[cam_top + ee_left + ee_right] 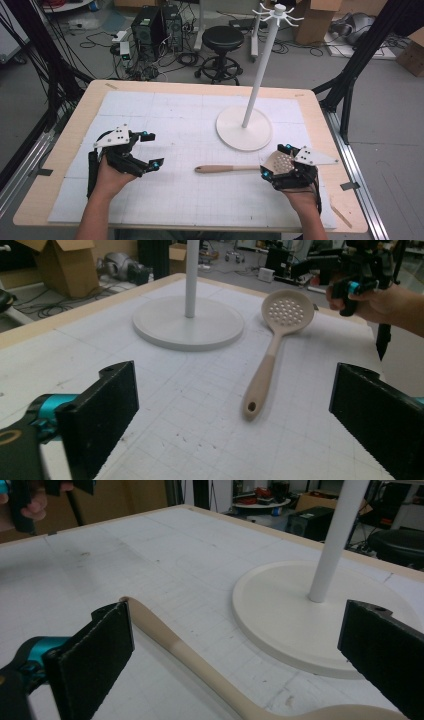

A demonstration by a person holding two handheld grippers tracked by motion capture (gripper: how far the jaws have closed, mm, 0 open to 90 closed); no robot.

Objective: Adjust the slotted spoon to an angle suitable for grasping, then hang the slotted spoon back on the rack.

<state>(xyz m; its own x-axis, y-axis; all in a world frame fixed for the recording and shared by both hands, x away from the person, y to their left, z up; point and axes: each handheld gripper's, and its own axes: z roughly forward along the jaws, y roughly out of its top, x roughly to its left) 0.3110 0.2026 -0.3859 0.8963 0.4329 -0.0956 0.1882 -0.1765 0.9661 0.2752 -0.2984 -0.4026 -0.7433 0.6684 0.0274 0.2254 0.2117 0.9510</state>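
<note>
high view: the right gripper (276, 160) hovered wide over the slotted spoon (235, 168) bowl, beside the stand (244, 127); left gripper view: the left gripper (230, 410) gaped, empty; right gripper view: jaws straddled the handle without touching

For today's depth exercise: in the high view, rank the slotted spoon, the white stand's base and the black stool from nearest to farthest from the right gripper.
1. Slotted spoon: its head lies at the right gripper, handle pointing left.
2. White stand's base: on the table, just beyond the gripper.
3. Black stool: on the floor past the table's far edge.
</note>
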